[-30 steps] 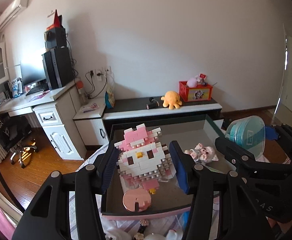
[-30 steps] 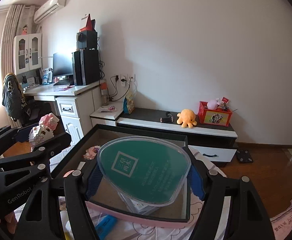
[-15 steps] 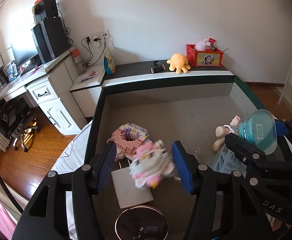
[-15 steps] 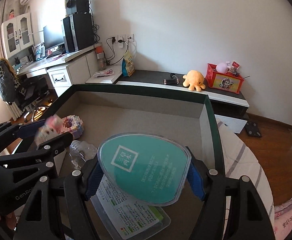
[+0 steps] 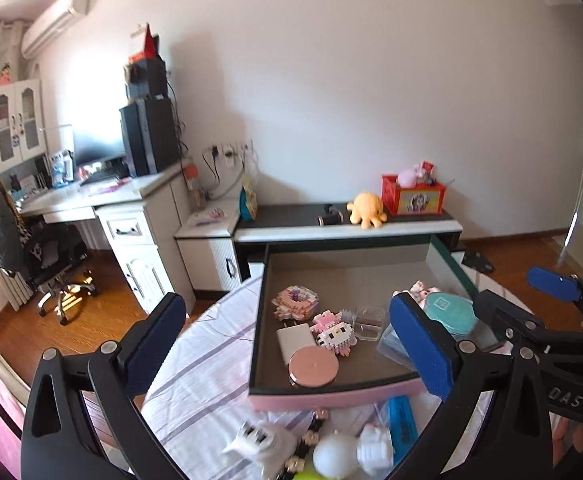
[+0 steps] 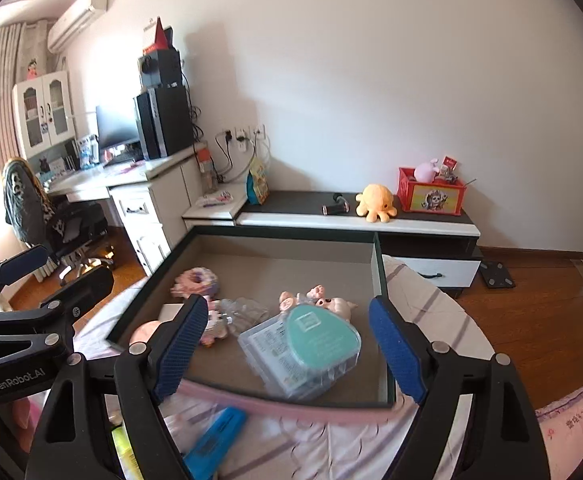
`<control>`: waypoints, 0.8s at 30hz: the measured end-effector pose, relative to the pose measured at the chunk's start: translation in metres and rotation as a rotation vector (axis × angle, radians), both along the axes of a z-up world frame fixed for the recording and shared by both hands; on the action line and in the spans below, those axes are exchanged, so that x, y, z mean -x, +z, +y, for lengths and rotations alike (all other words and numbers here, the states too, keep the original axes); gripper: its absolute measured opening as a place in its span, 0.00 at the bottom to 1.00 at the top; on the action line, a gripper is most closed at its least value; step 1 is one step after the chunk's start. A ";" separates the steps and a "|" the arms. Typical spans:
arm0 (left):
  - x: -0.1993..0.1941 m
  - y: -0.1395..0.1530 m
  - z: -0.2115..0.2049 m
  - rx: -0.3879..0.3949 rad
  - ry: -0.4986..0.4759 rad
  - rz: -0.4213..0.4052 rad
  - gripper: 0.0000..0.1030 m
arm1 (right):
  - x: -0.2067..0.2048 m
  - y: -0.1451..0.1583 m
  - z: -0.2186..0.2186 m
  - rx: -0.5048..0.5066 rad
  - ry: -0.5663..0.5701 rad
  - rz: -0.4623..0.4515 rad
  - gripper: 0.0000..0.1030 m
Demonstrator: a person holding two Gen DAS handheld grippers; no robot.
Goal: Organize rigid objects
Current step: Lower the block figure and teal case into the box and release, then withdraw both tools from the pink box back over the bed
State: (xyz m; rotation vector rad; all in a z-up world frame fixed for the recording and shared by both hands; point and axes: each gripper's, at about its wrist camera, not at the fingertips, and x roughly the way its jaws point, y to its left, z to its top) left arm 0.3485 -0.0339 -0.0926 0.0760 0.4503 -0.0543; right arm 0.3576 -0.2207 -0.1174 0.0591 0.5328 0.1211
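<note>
Both grippers' jaws have just been opening and grip nothing — left gripper [image 5: 289,344] above the block cat [image 5: 336,335], right gripper [image 6: 287,346] above the teal-lidded container [image 6: 315,346].

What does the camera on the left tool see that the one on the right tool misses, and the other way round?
Only the left view shows the round rose-gold tin, the white card beside it and the white ball on the bedspread in front of the tray.

Only the right view shows the white drawer under the low cabinet and the pink quilt corner.

Both show the tray, the teal-lidded box lying in it, the pink block figure and the open right tool.
</note>
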 end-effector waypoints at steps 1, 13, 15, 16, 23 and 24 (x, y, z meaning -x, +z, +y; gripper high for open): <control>0.013 0.004 0.003 -0.002 0.003 -0.014 1.00 | 0.013 0.005 0.001 -0.011 0.006 -0.015 0.86; 0.154 0.031 0.028 0.024 0.073 -0.142 1.00 | 0.158 0.047 0.029 0.004 -0.003 -0.182 1.00; 0.171 0.032 0.031 0.020 0.075 -0.161 1.00 | 0.176 0.049 0.033 0.004 -0.010 -0.191 1.00; 0.177 0.032 0.032 0.022 0.072 -0.165 1.00 | 0.184 0.048 0.032 -0.001 -0.007 -0.195 1.00; 0.213 0.041 0.035 0.017 0.081 -0.202 1.00 | 0.224 0.054 0.040 0.008 -0.017 -0.221 1.00; 0.217 0.041 0.035 0.017 0.079 -0.206 1.00 | 0.229 0.055 0.040 0.010 -0.020 -0.226 1.00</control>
